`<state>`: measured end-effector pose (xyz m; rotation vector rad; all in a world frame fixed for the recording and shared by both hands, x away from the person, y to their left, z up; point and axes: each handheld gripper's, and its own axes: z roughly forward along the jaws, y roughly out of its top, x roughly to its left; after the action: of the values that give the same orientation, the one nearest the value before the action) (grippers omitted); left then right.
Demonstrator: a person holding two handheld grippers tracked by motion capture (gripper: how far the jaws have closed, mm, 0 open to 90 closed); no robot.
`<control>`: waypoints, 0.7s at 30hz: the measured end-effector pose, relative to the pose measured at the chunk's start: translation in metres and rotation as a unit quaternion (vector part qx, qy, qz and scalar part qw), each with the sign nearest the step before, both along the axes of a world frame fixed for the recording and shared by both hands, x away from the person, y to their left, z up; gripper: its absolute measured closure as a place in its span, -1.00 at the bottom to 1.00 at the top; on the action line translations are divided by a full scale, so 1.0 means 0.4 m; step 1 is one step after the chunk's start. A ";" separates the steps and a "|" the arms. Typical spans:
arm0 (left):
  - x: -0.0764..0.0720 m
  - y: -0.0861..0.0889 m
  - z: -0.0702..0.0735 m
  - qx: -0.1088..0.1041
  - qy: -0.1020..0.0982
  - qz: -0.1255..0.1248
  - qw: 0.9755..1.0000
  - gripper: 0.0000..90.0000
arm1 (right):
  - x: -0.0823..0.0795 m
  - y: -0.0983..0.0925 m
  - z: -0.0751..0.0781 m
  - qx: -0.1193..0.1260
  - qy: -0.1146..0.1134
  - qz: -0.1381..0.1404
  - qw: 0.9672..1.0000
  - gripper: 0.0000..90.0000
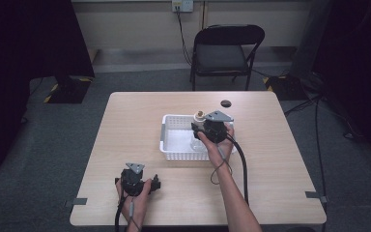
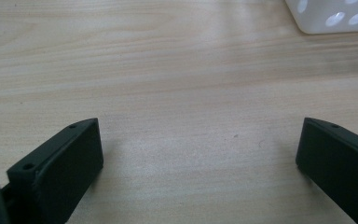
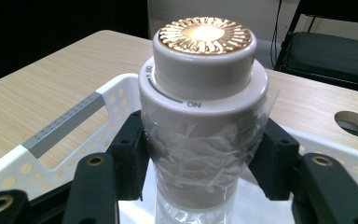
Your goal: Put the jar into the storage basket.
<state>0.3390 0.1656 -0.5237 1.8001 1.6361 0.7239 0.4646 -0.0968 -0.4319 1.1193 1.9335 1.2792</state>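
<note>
Right tongs (image 3: pixel 200 163) clamping bottle (image 3: pixel 203 107), white basket (image 3: pixel 65 126)

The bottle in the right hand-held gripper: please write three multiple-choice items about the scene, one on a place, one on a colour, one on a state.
1. Where is the bottle?
A. over the basket
B. on the chair
C. at the table's near left corner

2. What colour is the disc on the bottle's cap?
A. blue
B. gold
C. black

3. How does the left hand-held gripper stand?
A. shut on the bottle
B. shut on the basket
C. open over bare table

Answers:
1 A: the right gripper view shows the white basket's rim around the bottle, held by the right hand-held gripper.
2 B: the disc shines gold in that view.
3 C: its jaws stand wide apart with bare wood between them.
</note>
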 end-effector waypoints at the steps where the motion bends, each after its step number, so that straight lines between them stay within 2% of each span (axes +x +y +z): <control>1: 0.000 0.000 0.000 0.000 0.000 0.000 1.000 -1.00 | 0.001 0.000 0.001 0.002 0.002 0.001 1.000 -0.02; 3: 0.000 0.000 0.000 0.000 0.000 0.000 1.000 -1.00 | 0.003 -0.002 0.002 0.004 0.004 0.003 1.000 -0.07; 7: 0.000 0.000 0.000 0.000 0.000 0.000 1.000 -1.00 | 0.011 -0.001 0.005 0.006 0.010 -0.005 1.000 -0.49; 8: 0.000 0.000 0.000 0.000 0.000 0.000 1.000 -1.00 | 0.012 0.001 0.006 0.004 0.009 -0.007 1.000 -0.67; 10: 0.000 0.000 0.000 0.000 0.000 0.000 1.000 -1.00 | 0.015 0.006 0.007 -0.006 0.010 -0.025 1.000 -0.91; 11: 0.000 0.000 0.000 0.000 0.000 0.000 1.000 -1.00 | 0.015 0.008 0.008 -0.006 0.011 -0.034 0.999 -0.96; 13: 0.000 0.000 0.000 0.000 0.000 0.000 1.000 -1.00 | 0.013 0.006 0.008 -0.003 0.010 -0.045 0.999 -0.97; 21: 0.000 0.000 0.000 0.000 0.000 0.000 1.000 -1.00 | -0.003 -0.008 0.007 0.010 0.015 -0.029 0.999 -1.00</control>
<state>0.3391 0.1656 -0.5237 1.7999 1.6362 0.7239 0.4635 -0.0998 -0.4293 1.2032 1.9000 1.2590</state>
